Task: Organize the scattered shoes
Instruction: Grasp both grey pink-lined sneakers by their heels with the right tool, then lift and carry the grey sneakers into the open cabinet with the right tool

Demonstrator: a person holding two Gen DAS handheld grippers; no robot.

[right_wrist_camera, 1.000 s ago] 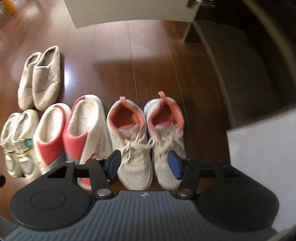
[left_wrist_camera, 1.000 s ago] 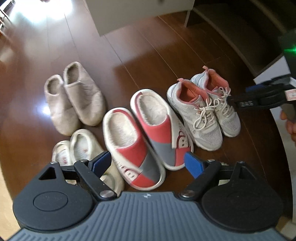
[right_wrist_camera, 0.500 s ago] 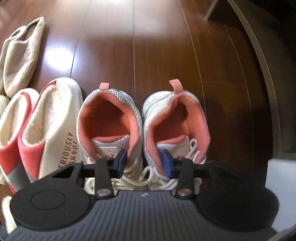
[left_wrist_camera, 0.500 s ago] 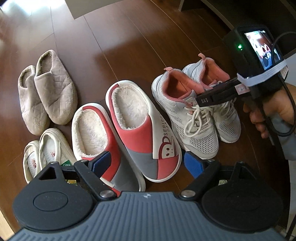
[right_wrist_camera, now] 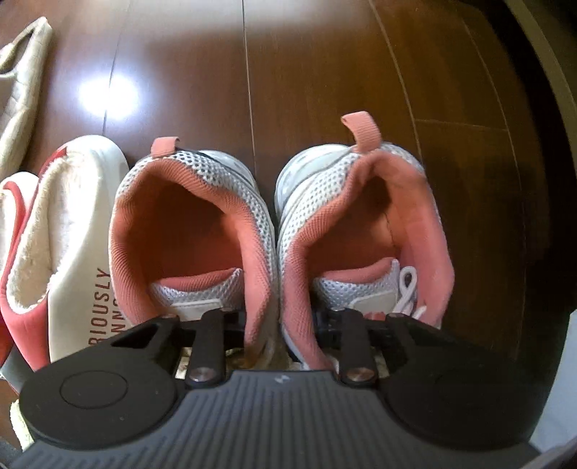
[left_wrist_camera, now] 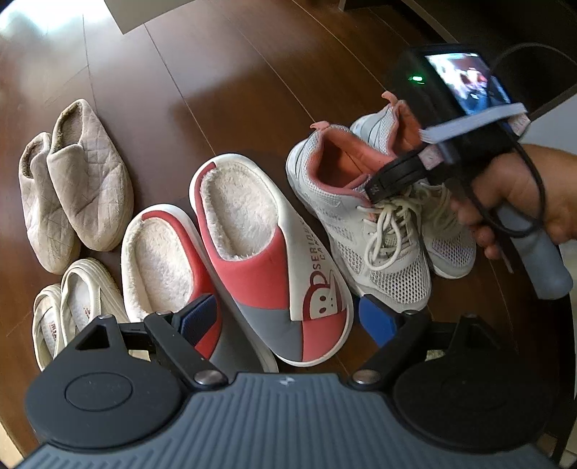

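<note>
Fingers (right_wrist_camera: pixel 212 324) among sneakers (right_wrist_camera: pixel 274 231), slippers (right_wrist_camera: pixel 72 252) beside

Dark brown wooden plank floor (left_wrist_camera: pixel 230 83), glossy, bright glare patch (right_wrist_camera: pixel 108 95) near top left. Pale cabinet base (left_wrist_camera: pixel 133 18) at far edge. Dark step (right_wrist_camera: pixel 533 72) along right side.

Home: slippers (left_wrist_camera: pixel 249 231) on wooden floor (left_wrist_camera: pixel 223 83)

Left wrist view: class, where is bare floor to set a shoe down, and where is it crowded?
Bare wooden floor lies beyond the heels of the beige slippers, the red slippers and the sneakers. The shoe row itself is crowded, pairs nearly touching, with white sandals tucked under the beige pair.
</note>
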